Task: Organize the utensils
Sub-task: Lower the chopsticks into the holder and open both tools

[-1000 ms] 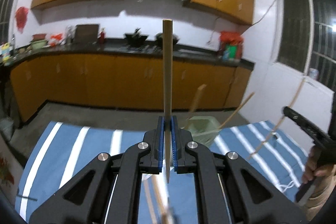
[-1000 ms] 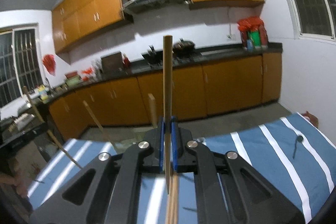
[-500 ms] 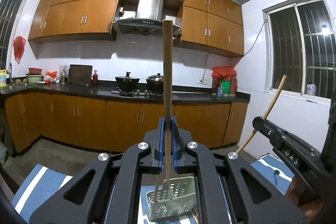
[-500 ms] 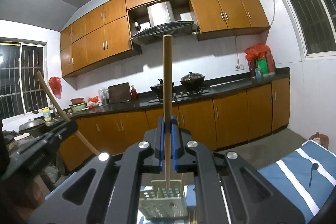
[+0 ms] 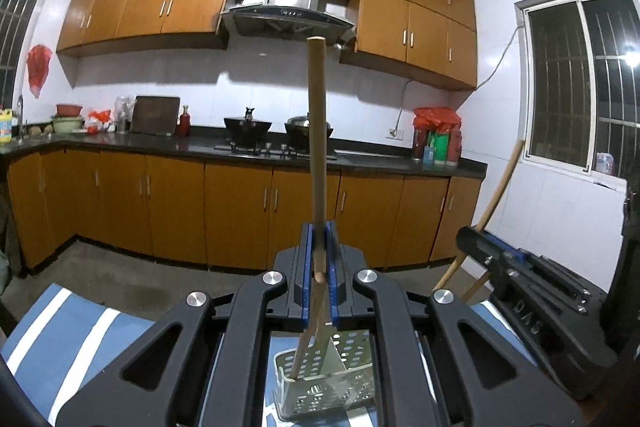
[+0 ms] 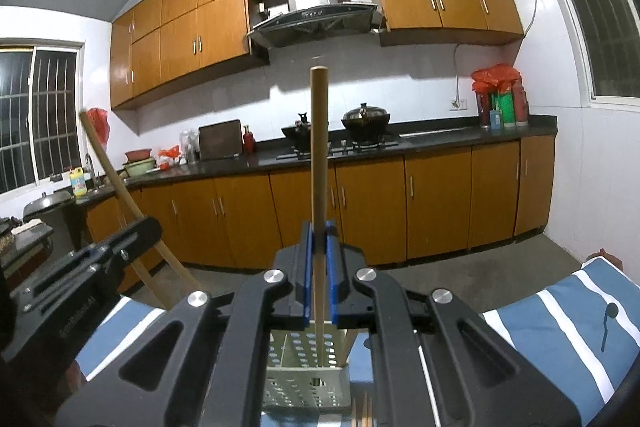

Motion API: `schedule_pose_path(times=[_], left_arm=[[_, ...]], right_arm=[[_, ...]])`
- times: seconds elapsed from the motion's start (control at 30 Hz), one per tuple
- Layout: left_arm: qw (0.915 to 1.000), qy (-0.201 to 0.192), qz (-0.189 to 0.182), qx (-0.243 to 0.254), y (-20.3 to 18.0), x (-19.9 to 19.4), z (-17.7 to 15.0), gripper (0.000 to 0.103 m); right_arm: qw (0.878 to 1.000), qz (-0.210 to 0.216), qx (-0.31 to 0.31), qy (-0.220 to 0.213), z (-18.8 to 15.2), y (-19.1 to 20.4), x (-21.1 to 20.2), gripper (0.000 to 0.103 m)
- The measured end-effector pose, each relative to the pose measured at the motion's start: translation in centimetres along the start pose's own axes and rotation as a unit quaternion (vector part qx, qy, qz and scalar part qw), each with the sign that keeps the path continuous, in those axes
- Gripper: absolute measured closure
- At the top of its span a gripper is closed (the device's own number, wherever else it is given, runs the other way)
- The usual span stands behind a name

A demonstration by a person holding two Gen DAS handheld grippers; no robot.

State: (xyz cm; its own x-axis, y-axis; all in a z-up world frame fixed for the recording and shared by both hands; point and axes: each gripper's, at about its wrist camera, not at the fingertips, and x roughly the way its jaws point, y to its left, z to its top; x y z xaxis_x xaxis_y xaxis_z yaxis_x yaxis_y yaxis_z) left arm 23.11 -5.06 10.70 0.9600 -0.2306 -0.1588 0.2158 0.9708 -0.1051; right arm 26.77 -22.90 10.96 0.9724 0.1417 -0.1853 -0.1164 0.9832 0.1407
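Your left gripper [image 5: 319, 283] clamps 1 upright wooden chopstick [image 5: 317, 147]; your right gripper [image 6: 319, 279] clamps another wooden chopstick [image 6: 319, 163]. Both lower tips hang above the pale green perforated plastic utensil basket [image 5: 328, 383], which stands on the blue-and-white striped cloth [image 5: 72, 339]. The grippers flank the basket, near each other.

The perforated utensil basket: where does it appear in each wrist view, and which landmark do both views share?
Left wrist view: the perforated utensil basket is at bottom centre, below the left gripper, on the striped cloth.
Right wrist view: the basket is again at bottom centre, below the right gripper.
Shared landmark: the range hood at top centre.
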Motion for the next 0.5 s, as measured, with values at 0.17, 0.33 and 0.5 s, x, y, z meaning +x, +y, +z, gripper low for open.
schedule_pose_path(times=[0.17, 0.33, 0.5], left_arm=[[0.9999, 0.004, -0.011, -0.008, -0.06, -0.03, 0.05, 0.096], [0.9999, 0.005, -0.016, -0.003, -0.25, 0.12, 0.56, 0.096], [0.9999, 0.009, -0.011, 0.006, -0.18, 0.36, 0.92, 0.096]], right_arm=[[1.000, 0.002, 0.001, 0.009, -0.44, 0.07, 0.16, 0.095], [1.000, 0.004, -0.002, 0.008, -0.40, 0.29, 0.00, 0.095], [1.000, 0.009, -0.002, 0.007, -0.15, 0.29, -0.17, 0.095]])
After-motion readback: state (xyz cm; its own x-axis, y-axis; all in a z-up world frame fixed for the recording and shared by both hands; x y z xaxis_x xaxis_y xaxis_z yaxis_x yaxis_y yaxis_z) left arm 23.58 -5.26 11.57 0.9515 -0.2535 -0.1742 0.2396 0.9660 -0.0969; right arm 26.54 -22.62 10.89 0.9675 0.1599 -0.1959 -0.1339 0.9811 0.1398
